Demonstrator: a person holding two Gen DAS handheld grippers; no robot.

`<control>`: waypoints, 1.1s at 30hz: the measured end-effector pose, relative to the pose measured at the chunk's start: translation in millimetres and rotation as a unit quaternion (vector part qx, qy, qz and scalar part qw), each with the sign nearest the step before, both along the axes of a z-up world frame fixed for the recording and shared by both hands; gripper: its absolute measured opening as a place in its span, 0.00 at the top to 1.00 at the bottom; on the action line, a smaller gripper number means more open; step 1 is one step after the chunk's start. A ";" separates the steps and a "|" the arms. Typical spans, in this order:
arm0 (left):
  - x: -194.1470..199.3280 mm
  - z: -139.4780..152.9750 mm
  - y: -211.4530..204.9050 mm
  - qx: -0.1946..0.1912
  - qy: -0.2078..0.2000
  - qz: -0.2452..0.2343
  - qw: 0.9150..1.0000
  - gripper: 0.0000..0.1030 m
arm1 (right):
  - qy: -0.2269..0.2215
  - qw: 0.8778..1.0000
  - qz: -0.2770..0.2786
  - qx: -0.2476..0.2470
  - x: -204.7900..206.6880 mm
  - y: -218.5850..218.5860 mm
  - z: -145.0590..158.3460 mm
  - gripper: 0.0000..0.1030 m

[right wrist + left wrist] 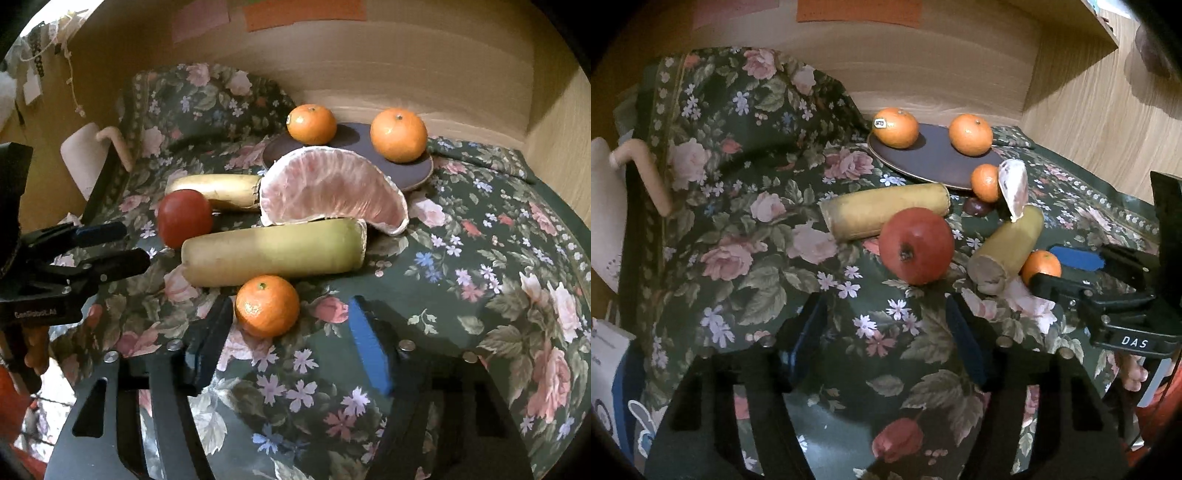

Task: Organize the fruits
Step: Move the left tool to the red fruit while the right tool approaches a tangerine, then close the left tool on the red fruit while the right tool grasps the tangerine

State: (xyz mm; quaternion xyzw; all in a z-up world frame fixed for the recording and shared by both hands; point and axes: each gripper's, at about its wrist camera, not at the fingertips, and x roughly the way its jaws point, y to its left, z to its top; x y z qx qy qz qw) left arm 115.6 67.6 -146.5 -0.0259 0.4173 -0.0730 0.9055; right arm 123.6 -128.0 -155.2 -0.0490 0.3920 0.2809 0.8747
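Observation:
A dark round plate (934, 162) (417, 171) at the back holds two mandarins (896, 127) (970, 134) (312, 124) (398, 134). In front lie a red tomato (916, 245) (184, 218), two yellowish cut cylinders (886, 210) (1008, 247) (273, 253) (218, 192), a pink pomelo segment (1014, 188) (332, 188) and a third mandarin (985, 182). A fourth mandarin (266, 305) (1041, 266) sits just ahead of my open right gripper (291, 325) (1060, 269). My left gripper (886, 317) (125, 245) is open and empty, just short of the tomato.
A flowered dark cloth (768, 221) (480, 258) covers the surface and bunches up at the back left. Wooden walls (942, 66) close the back and right. A small dark fruit (977, 206) lies by the plate. A beige handle (646, 173) sticks out at left.

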 end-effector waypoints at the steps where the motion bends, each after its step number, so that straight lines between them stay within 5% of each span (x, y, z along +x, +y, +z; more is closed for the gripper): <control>1: 1.3 -0.1 -0.3 -0.002 -0.001 -0.002 1.000 0.37 | 0.001 1.000 0.004 0.003 -0.6 0.7 0.2 0.55; 3: 5.5 0.4 -1.7 -0.003 -0.004 -0.006 1.000 0.39 | 0.009 1.000 0.021 0.010 -1.8 3.4 1.1 0.69; 15: 41.6 -2.7 -16.1 -0.019 0.003 -0.022 1.000 0.41 | -0.006 1.000 0.000 0.005 -4.3 -11.4 14.5 0.69; 17: 45.8 -4.1 -17.8 -0.023 0.007 -0.024 0.999 0.53 | -0.009 1.000 -0.007 0.008 -1.9 -17.0 17.6 0.69; 33: 47.1 18.5 -23.8 -0.025 -0.017 -0.036 0.999 0.53 | -0.021 0.999 -0.033 0.016 23.5 -35.1 36.9 0.69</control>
